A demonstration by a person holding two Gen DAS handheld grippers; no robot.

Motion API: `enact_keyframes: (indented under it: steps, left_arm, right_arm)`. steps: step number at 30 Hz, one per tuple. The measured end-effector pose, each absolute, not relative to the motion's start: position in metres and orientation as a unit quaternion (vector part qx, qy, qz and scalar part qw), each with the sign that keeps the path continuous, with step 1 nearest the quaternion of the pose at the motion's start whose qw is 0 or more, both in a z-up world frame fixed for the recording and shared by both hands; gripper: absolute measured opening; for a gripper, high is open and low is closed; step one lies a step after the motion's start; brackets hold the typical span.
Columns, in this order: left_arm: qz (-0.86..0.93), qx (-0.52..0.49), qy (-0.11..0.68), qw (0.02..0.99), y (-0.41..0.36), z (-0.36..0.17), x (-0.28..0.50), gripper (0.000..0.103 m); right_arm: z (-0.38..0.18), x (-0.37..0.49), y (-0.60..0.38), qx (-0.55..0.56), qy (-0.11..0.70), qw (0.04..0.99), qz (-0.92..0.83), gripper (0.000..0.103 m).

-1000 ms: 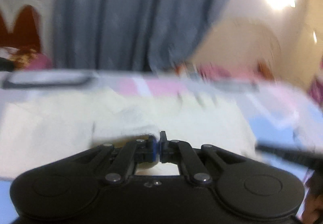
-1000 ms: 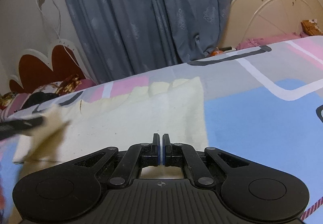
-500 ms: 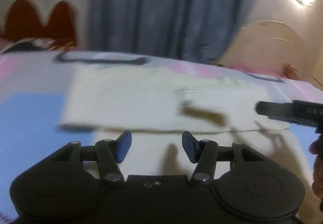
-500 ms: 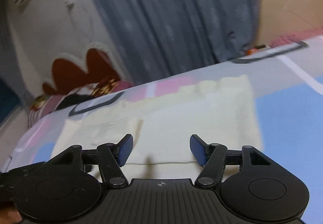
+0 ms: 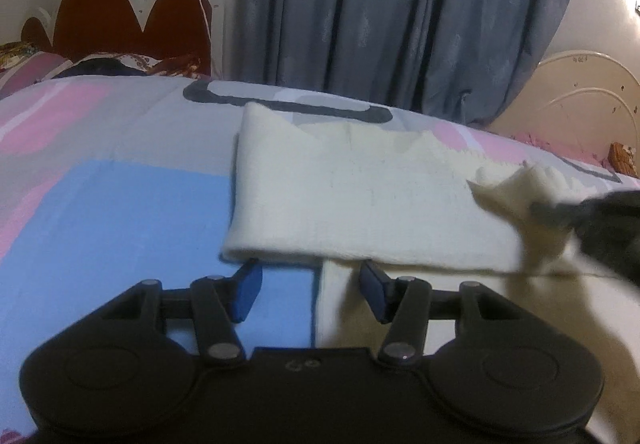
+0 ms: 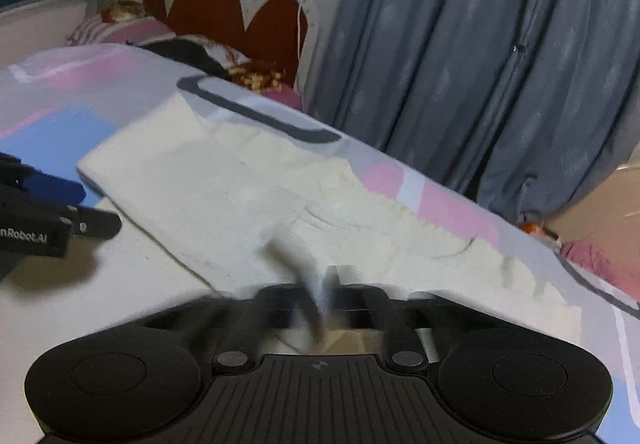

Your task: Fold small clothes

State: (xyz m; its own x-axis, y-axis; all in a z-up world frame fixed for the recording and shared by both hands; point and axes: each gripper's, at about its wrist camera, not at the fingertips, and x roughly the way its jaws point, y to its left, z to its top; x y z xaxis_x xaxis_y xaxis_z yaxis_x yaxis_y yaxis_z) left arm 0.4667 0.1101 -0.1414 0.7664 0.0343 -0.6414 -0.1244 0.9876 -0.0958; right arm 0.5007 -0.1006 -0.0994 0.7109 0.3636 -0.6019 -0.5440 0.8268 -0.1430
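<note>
A cream knitted garment (image 5: 360,203) lies on the bed, its far part folded over toward me in a band. My left gripper (image 5: 310,290) is open and empty, just short of the fold's near left edge. In the left wrist view the right gripper (image 5: 560,211) shows blurred at the right, with a raised corner of the cream cloth (image 5: 516,187) at its tip. In the right wrist view the garment (image 6: 240,195) spreads ahead; my right gripper (image 6: 324,296) is blurred, its fingers close together on a lifted bit of cloth. The left gripper's (image 6: 48,199) tip shows at the left.
The bed cover (image 5: 100,203) has blue, pink and grey blocks. A red and white scalloped headboard (image 5: 120,23) and pillows stand at the far left, a grey curtain (image 5: 400,11) behind, and a cream footboard (image 5: 580,95) at the far right.
Both grippers opened half a second ago after laying the fold. Since then the right gripper has closed on the garment's right corner and lifts it. The left gripper stays open and swung left.
</note>
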Motion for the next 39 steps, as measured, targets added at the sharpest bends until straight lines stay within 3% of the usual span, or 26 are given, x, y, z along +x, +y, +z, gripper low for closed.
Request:
enact_keyframes:
  steps: [7,17,22,26,30,33,36,39]
  left_arm:
    - [0.04,-0.1,0.308,0.945,0.112,-0.141,0.47,0.052]
    - [0.054,-0.082,0.34,0.935,0.113,-0.147,0.475,0.049]
    - [0.054,-0.068,0.342,0.936,0.11,-0.147,0.477,0.049]
    - [0.055,-0.059,0.339,0.937,0.107,-0.15,0.474,0.048]
    - [0.056,-0.054,0.337,0.938,0.105,-0.151,0.473,0.049]
    - [0.057,-0.054,0.333,0.94,0.105,-0.152,0.472,0.049]
    - [0.057,-0.055,0.329,0.941,0.105,-0.153,0.47,0.049]
    - [0.059,-0.055,0.326,0.942,0.104,-0.154,0.468,0.049]
  right_arm:
    - [-0.042,0.506,-0.172,-0.03,0.221,0.958,0.178,0.001]
    - [-0.09,0.504,-0.237,0.007,0.306,0.943,0.128,0.001]
    - [-0.117,0.505,-0.273,0.084,0.364,0.921,0.114,0.001]
    - [-0.117,0.504,-0.298,0.157,0.371,0.906,0.126,0.001]
    - [-0.106,0.514,-0.305,0.16,0.375,0.905,0.122,0.002]
    - [-0.072,0.517,-0.289,0.121,0.334,0.923,0.149,0.001]
    - [-0.021,0.506,-0.285,0.105,0.237,0.948,0.185,0.001]
    - [-0.011,0.495,-0.296,0.093,0.18,0.962,0.182,0.001]
